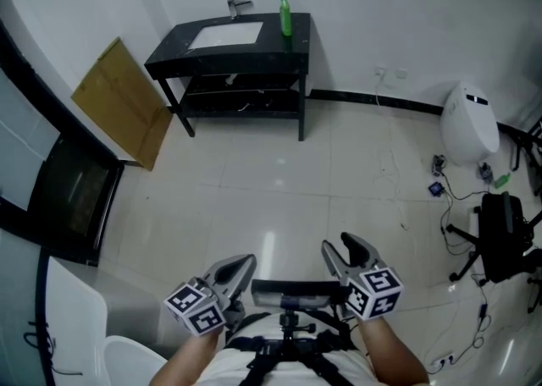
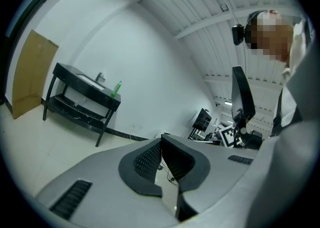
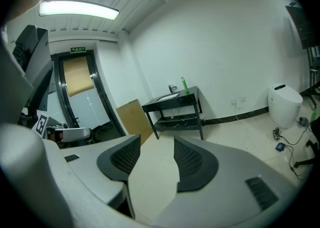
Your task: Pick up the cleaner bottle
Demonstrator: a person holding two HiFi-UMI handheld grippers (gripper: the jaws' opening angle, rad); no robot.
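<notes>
The green cleaner bottle (image 1: 285,16) stands upright on the back right corner of a black sink table (image 1: 169,52), far across the room. It also shows small in the left gripper view as the bottle (image 2: 116,89), and in the right gripper view as the bottle (image 3: 185,85). Both grippers are held close to the person's body, far from the table. The left gripper (image 1: 235,272) (image 2: 161,142) has its tips together with nothing held. The right gripper (image 1: 347,253) (image 3: 156,147) is open, with bare floor showing between its pads.
Tiled floor lies between me and the table. A cardboard sheet (image 1: 127,105) leans on the left wall beside a dark glass door (image 1: 72,194). A white toilet (image 1: 468,126), floor cables and a black stand (image 1: 500,236) are on the right. A white chair (image 1: 76,317) is at lower left.
</notes>
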